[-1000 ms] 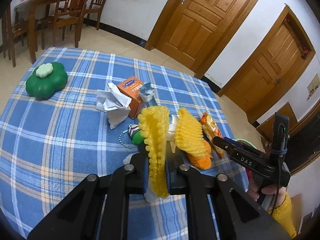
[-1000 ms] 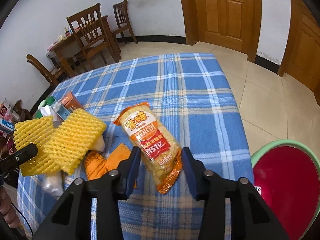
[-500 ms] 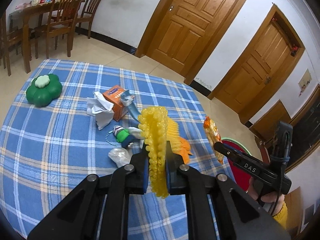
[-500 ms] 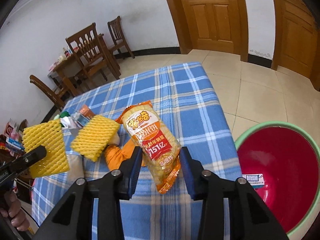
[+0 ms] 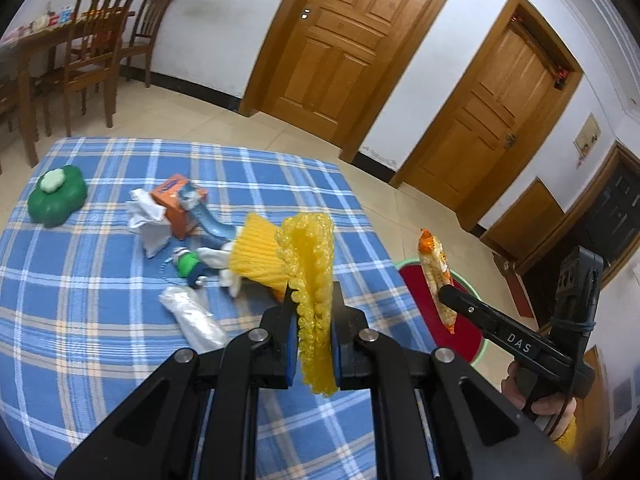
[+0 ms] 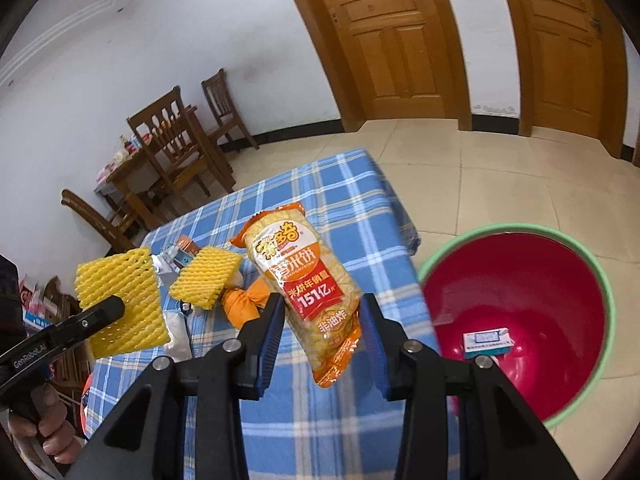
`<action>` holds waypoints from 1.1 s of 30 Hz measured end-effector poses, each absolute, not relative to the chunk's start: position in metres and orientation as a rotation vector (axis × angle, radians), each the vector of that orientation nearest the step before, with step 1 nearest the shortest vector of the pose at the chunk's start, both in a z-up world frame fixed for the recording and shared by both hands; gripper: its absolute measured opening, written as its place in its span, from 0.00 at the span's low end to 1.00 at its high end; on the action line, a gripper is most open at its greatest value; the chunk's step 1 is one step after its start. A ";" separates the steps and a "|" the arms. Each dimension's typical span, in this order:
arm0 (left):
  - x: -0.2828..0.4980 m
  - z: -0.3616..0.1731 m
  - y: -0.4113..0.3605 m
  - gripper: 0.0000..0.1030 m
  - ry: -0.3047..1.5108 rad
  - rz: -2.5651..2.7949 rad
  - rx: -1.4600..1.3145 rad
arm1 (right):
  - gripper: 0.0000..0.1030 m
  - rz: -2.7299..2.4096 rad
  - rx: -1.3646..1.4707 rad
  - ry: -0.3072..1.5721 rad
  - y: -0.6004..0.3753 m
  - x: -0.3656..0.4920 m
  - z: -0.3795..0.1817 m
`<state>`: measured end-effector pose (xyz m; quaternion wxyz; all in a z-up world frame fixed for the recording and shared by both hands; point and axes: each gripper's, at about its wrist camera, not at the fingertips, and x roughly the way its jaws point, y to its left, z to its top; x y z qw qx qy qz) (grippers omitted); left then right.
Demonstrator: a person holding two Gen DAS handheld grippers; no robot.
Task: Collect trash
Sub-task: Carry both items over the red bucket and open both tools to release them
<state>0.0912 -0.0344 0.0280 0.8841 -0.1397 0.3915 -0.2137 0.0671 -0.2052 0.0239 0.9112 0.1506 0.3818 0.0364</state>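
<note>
Left gripper (image 5: 314, 320) clamped on a yellow foam net (image 5: 312, 264) — net pinched edge-on between both pads, sticking up above the fingertips and hanging a little below them, held in the air over the blue plaid tablecloth (image 5: 100, 280). Same net seen flat-on from the right wrist view (image 6: 120, 300), with one black finger (image 6: 100, 312) across its lower left.

Right gripper (image 6: 322, 340) held an orange rice-cracker bag (image 6: 312, 292) — bag upright between the fingers, lower part squeezed between the blue pads, top well above them. Bag up off the table, near the table's edge and just beside the red basin (image 6: 528, 320) with the green rim on the floor; a small blue-white box (image 6: 486, 342) inside the basin.

Left on the cloth: second yellow foam net (image 5: 260, 252), orange wad (image 6: 248, 300), crumpled tissue (image 5: 148, 216), orange carton (image 5: 182, 204), clear plastic wrap (image 5: 192, 316), green clover-shaped container (image 5: 56, 196).
</note>
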 end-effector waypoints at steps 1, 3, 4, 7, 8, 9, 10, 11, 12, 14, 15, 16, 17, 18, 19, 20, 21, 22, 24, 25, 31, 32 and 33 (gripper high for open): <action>0.091 0.029 -0.039 0.12 0.815 -0.453 -0.283 | 0.40 0.065 0.316 0.782 -0.209 0.063 0.025; 0.090 0.032 -0.049 0.12 0.817 -0.470 -0.263 | 0.40 0.048 0.328 0.774 -0.214 0.055 0.028; 0.089 0.033 -0.054 0.12 0.817 -0.478 -0.254 | 0.40 0.037 0.335 0.769 -0.218 0.051 0.029; 0.088 0.037 -0.071 0.12 0.818 -0.506 -0.222 | 0.40 0.005 0.357 0.755 -0.233 0.039 0.032; 0.088 0.038 -0.077 0.12 0.818 -0.515 -0.213 | 0.40 -0.002 0.361 0.753 -0.236 0.037 0.033; 0.089 0.038 -0.083 0.12 0.819 -0.525 -0.202 | 0.40 -0.015 0.371 0.748 -0.241 0.033 0.033; 0.089 0.039 -0.088 0.12 0.821 -0.534 -0.192 | 0.40 -0.023 0.377 0.746 -0.244 0.031 0.033; 0.090 0.039 -0.095 0.12 0.823 -0.544 -0.182 | 0.40 -0.031 0.384 0.744 -0.247 0.028 0.033; 0.091 0.040 -0.101 0.12 0.826 -0.555 -0.172 | 0.40 -0.044 0.393 0.741 -0.252 0.025 0.033; 0.092 0.040 -0.114 0.12 0.831 -0.575 -0.152 | 0.40 -0.061 0.404 0.737 -0.260 0.021 0.032; 0.093 0.039 -0.122 0.12 0.836 -0.587 -0.138 | 0.40 -0.074 0.413 0.735 -0.265 0.019 0.031; 0.093 0.039 -0.128 0.12 0.839 -0.595 -0.130 | 0.40 -0.083 0.420 0.735 -0.268 0.016 0.030; 0.094 0.038 -0.135 0.12 0.842 -0.606 -0.119 | 0.40 -0.093 0.426 0.736 -0.272 0.014 0.029; 0.095 0.038 -0.141 0.12 0.846 -0.615 -0.110 | 0.40 -0.108 0.438 0.737 -0.278 0.012 0.027; 0.097 0.038 -0.148 0.12 0.850 -0.624 -0.101 | 0.40 -0.115 0.445 0.739 -0.281 0.011 0.026; 0.098 0.037 -0.154 0.12 0.853 -0.633 -0.093 | 0.40 -0.125 0.454 0.741 -0.286 0.009 0.025; 0.098 0.036 -0.160 0.12 0.857 -0.643 -0.084 | 0.40 -0.131 0.459 0.744 -0.289 0.008 0.023; 0.099 0.035 -0.167 0.12 0.861 -0.654 -0.076 | 0.40 -0.141 0.464 0.748 -0.293 0.007 0.022; 0.102 0.033 -0.179 0.12 0.870 -0.671 -0.062 | 0.41 -0.161 0.473 0.756 -0.300 0.004 0.018; 0.103 0.031 -0.185 0.12 0.877 -0.681 -0.055 | 0.41 -0.169 0.478 0.759 -0.302 0.002 0.016; 0.107 0.017 -0.219 0.12 0.915 -0.738 -0.016 | 0.41 -0.232 0.512 0.775 -0.319 -0.008 0.004; 0.108 0.013 -0.224 0.12 0.923 -0.745 -0.010 | 0.41 -0.244 0.514 0.776 -0.322 -0.009 0.002; 0.108 0.011 -0.229 0.12 0.929 -0.750 -0.005 | 0.41 -0.256 0.520 0.777 -0.325 -0.011 0.000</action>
